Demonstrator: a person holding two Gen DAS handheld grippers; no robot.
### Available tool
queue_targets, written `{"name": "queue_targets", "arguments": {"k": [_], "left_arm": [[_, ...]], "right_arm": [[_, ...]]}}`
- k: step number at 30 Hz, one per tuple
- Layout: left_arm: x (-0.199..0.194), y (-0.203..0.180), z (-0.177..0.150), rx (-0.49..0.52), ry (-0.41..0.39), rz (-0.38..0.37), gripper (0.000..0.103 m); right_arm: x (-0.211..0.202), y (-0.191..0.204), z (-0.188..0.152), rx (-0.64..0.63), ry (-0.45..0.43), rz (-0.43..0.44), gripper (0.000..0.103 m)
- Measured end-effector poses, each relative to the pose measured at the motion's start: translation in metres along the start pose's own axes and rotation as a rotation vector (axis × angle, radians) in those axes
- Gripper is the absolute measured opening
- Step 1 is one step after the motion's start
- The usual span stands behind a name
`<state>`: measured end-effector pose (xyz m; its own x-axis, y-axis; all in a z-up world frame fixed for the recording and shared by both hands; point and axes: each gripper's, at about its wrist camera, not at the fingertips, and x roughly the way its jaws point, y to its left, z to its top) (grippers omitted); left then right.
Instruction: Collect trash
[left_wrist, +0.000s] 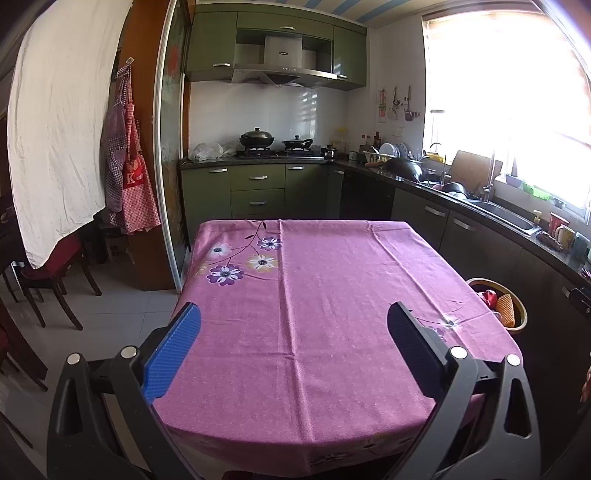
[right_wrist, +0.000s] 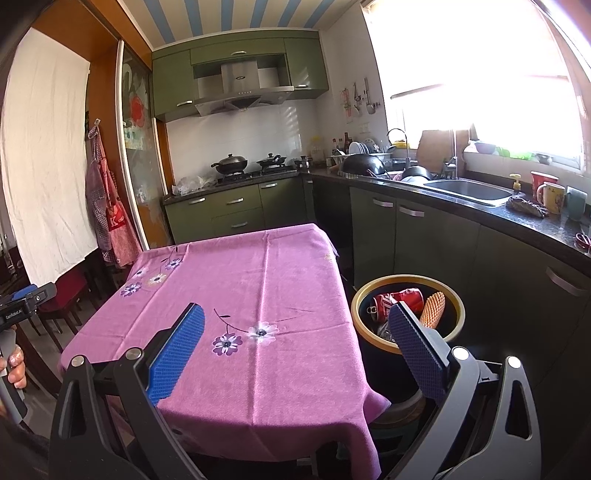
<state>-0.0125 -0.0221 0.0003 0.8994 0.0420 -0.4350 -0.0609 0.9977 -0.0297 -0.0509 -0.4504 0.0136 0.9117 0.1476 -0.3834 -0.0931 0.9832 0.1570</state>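
A round bin with a yellow rim (right_wrist: 406, 280) stands on the floor right of the table; it also shows in the left wrist view (left_wrist: 521, 306). In it lie a crushed red cola can (right_wrist: 400, 297), an orange ridged cone-shaped piece (right_wrist: 434, 308) and other scraps. The table carries a pink flowered cloth (left_wrist: 314, 314) (right_wrist: 251, 295) with nothing on it. My left gripper (left_wrist: 293, 321) is open and empty above the table's near edge. My right gripper (right_wrist: 297, 325) is open and empty above the table's right front corner, its right finger in front of the bin.
Green kitchen cabinets and a stove with pots (left_wrist: 258, 140) stand behind the table. A dark counter with a sink (right_wrist: 469, 190), mugs and dishes runs along the right. Chairs (left_wrist: 55, 273) and hanging aprons (left_wrist: 125, 177) are at the left. The left gripper's body shows in the right wrist view (right_wrist: 22, 299).
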Motion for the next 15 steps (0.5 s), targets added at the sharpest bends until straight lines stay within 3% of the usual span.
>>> {"name": "queue_targets", "arguments": {"k": [8, 15], "left_arm": [[0.006, 0.000, -0.002, 0.010, 0.011, 0.010, 0.096], [0.051, 0.008, 0.007, 0.012, 0.122, -0.033, 0.096]], "right_arm": [[0.003, -0.002, 0.000, -0.001, 0.007, 0.002, 0.098], [0.024, 0.004, 0.004, -0.029, 0.050, -0.002, 0.098]]}}
